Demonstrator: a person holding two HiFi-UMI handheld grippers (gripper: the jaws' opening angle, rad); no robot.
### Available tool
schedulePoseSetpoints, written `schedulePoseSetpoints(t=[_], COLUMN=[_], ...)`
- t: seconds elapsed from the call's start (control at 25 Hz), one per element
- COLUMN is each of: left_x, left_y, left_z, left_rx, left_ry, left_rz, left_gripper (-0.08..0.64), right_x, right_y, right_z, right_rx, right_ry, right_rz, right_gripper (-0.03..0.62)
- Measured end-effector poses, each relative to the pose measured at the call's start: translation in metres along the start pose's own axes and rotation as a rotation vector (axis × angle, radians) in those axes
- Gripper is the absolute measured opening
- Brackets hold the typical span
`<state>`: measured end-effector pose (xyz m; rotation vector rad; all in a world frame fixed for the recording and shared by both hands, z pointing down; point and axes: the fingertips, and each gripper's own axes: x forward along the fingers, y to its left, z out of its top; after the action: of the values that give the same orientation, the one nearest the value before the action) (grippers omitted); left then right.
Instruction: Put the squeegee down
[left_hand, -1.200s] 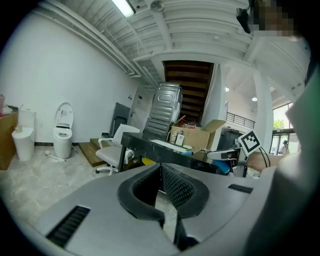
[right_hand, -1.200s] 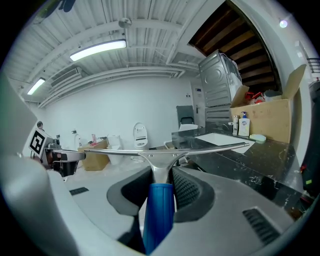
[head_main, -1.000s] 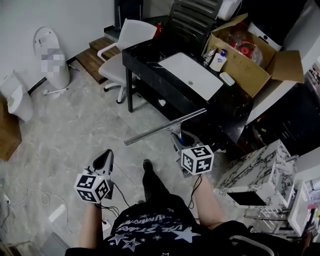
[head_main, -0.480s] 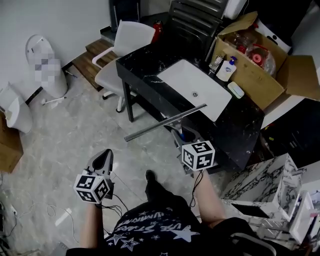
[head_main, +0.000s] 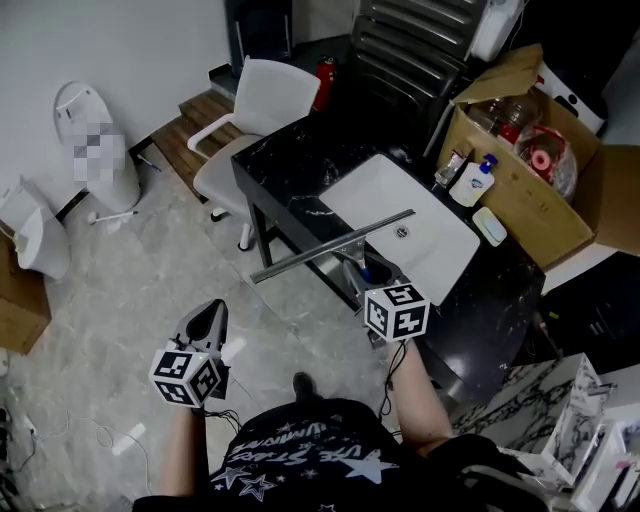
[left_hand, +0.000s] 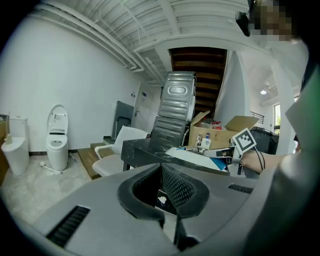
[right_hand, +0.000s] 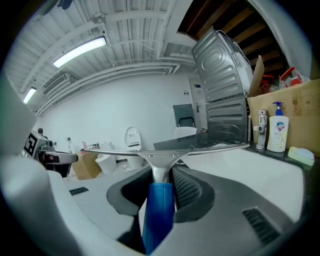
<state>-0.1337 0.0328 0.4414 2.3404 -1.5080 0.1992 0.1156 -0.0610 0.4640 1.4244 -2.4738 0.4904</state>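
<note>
The squeegee (head_main: 330, 245) has a long metal blade and a blue handle (right_hand: 157, 210). My right gripper (head_main: 357, 275) is shut on that handle and holds it in the air, blade level, over the front edge of the black counter (head_main: 290, 160). The blade's far end reaches the near corner of the white basin (head_main: 420, 240). In the right gripper view the blade (right_hand: 165, 150) crosses the frame just beyond my right gripper (right_hand: 159, 182). My left gripper (head_main: 208, 318) hangs low at the left over the floor, shut with nothing in it; its jaws (left_hand: 161, 185) meet at the tips.
A white chair (head_main: 255, 100) stands left of the counter. At the counter's far end sit a soap bottle (head_main: 468, 185) and an open cardboard box (head_main: 530, 200). A toilet (head_main: 90, 140) stands by the left wall. Marble-patterned cabinets (head_main: 560, 430) lie at lower right.
The person has stepped closer, so counter and basin now lie nearer under the squeegee. The blade has gone from over the floor to over the counter's front edge. Both grippers stay shut.
</note>
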Motion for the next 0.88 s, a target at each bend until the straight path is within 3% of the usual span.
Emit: schedulePoseSetpoints(t=[0.28, 0.88], left_x=[0.057, 0.131], left_y=[0.017, 0.047], left_z=[0.025, 0.049], left_rx=[0.0, 0.024], left_ry=[-0.016, 0.002], left_rz=[0.019, -0.046], left_gripper=[0.021, 0.021], right_x=[0.042, 0.088], right_y=[-0.036, -0.076], right_z=[0.018, 0.033], right_rx=[0.002, 0.045], right_ry=[0.005, -0.002], right_rz=[0.008, -0.062], right_gripper=[0.137, 0.137])
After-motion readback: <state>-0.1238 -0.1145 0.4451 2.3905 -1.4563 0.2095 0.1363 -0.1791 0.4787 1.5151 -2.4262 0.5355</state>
